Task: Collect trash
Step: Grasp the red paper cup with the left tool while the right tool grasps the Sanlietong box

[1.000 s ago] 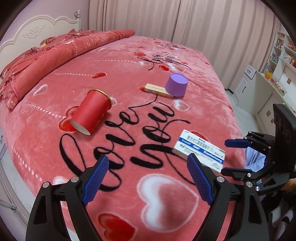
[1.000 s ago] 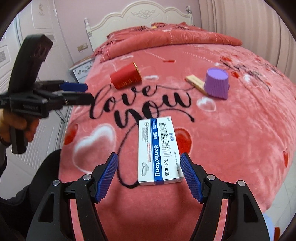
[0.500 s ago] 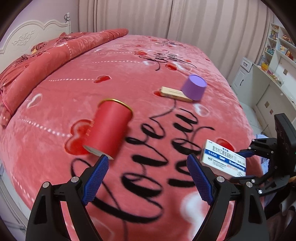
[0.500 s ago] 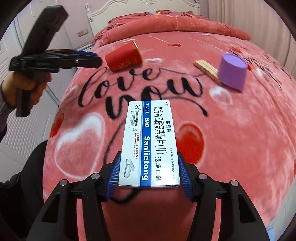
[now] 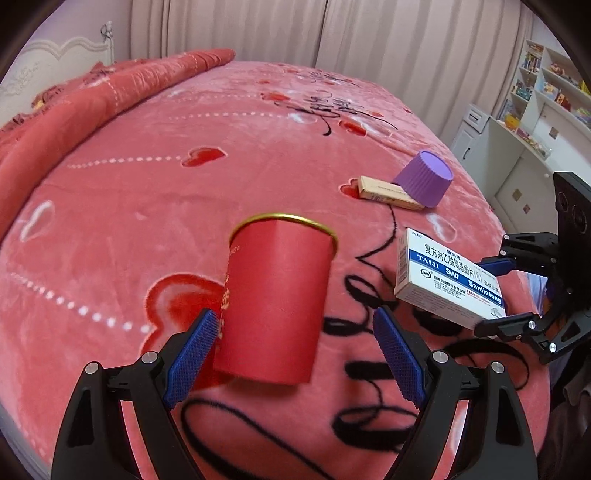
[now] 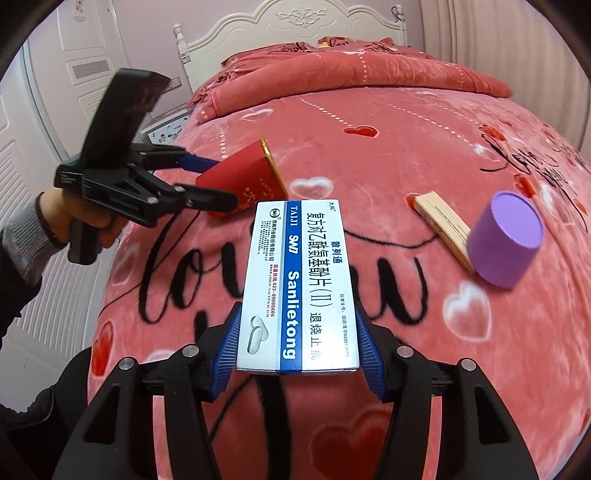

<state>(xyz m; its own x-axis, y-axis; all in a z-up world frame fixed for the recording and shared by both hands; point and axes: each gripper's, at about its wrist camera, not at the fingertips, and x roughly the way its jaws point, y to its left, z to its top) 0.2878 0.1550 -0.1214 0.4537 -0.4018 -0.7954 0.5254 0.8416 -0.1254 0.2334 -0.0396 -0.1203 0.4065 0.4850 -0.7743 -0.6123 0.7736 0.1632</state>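
The bed (image 5: 155, 192) is wide, with plenty of bare pink blanket toward the headboard (image 6: 306, 22); its right edge drops off near the white shelves (image 5: 546, 110). The left tool (image 5: 291, 354) is spread wide around the red tube (image 5: 277, 302) lying on its side, 1 pad by its left flank, a gap on the right. The right tool (image 6: 295, 343), having just squeezed in, is clamped on the medicine box (image 6: 299, 284), lifted off the blanket. Beyond, the purple cap (image 6: 506, 240) sits touching a thin tan box (image 6: 439, 221), well apart from both tools.
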